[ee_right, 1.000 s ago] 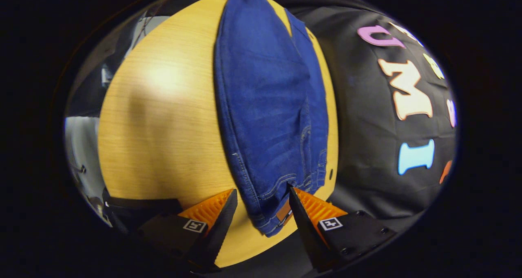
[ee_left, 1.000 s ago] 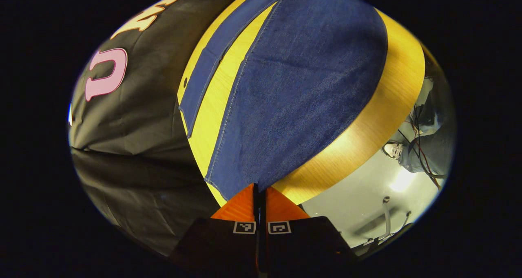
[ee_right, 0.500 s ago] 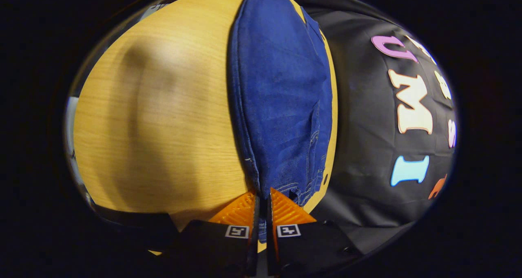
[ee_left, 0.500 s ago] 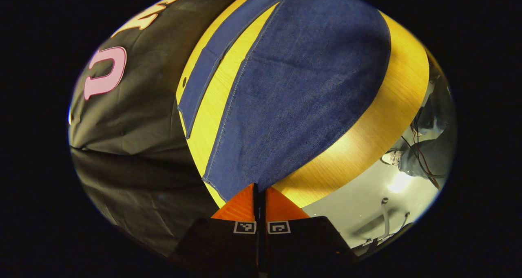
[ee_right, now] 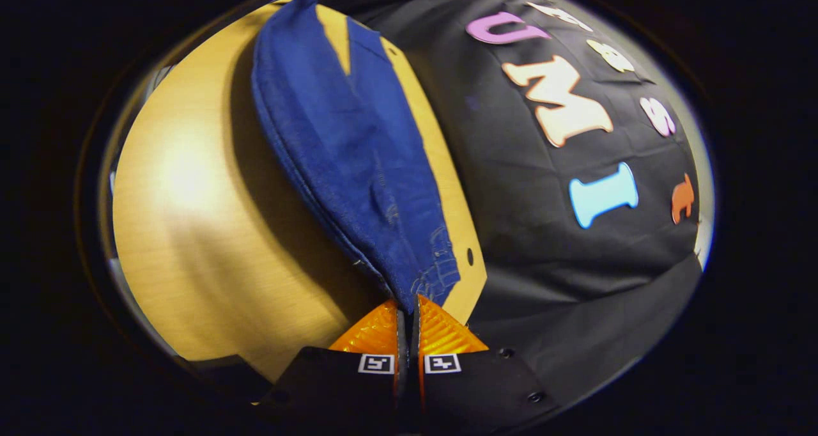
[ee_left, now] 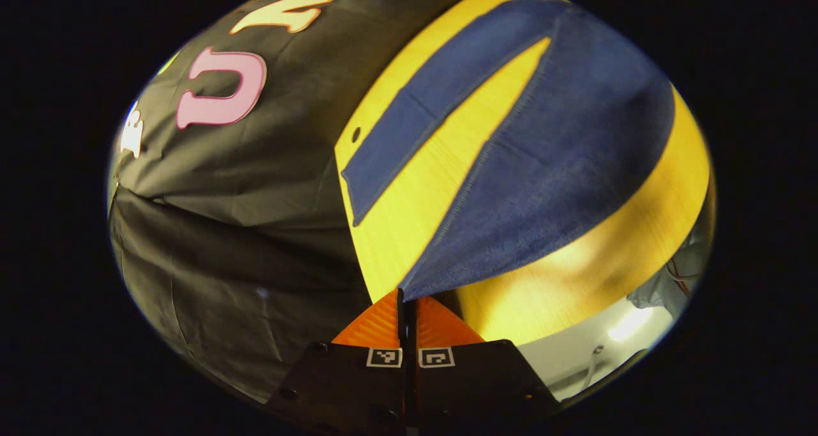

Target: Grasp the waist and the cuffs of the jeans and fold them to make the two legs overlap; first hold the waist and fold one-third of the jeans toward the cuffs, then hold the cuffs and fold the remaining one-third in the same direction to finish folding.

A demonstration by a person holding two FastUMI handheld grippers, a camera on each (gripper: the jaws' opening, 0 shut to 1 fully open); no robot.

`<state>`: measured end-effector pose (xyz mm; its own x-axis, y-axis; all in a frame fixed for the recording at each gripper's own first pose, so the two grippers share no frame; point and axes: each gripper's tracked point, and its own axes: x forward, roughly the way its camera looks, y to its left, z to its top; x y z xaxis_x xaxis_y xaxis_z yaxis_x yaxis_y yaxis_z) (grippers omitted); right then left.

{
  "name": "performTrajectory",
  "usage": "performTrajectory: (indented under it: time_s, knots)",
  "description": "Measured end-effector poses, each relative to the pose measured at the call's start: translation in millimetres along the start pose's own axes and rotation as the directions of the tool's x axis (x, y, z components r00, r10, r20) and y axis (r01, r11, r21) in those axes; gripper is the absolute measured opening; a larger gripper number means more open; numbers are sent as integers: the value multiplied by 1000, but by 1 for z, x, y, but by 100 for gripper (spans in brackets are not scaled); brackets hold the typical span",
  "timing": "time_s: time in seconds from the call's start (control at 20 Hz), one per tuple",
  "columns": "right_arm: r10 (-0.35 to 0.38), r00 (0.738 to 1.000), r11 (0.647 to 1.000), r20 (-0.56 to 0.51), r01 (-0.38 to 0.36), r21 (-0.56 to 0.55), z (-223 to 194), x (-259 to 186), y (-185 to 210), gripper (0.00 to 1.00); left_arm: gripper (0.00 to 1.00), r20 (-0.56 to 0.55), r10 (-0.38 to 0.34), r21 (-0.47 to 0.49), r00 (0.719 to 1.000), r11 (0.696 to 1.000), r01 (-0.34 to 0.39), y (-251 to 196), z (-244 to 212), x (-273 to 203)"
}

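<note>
Left tongs (ee_left: 406,298) and right tongs (ee_right: 407,307) both clamped on blue denim jeans (ee_right: 348,148), lifting them off light wooden bench (ee_right: 192,231).

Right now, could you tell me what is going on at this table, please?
A person is folding a pair of blue jeans on a wooden table with two handheld grippers. The left gripper is shut on a cuff corner, the right gripper on the waist end. Both held ends look raised off the table, while the other leg lies flat beside the wall, so the legs do not overlap yet.
</note>
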<state>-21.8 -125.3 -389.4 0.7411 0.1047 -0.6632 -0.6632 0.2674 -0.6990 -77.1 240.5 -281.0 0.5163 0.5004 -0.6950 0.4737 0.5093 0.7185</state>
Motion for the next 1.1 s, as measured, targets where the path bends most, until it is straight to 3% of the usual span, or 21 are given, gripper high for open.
performTrajectory:
  time_s: [0.25,0.55,0.75,1.1]
  knots:
    - [-68,996,980,-57,78,184,23,18,-52,3,0,36,2,-73,999,997,0,32,21,5]
    - [-143,976,960,-161,177,217,40,45,-84,3,0,89,-59,-68,994,996,65,62,54,46]
    - [-153,964,944,-219,209,257,48,63,-97,3,0,134,-114,-137,984,982,132,89,99,83]
    - [-125,947,903,-295,232,362,55,131,-112,3,0,159,-213,-130,964,963,234,101,176,171]
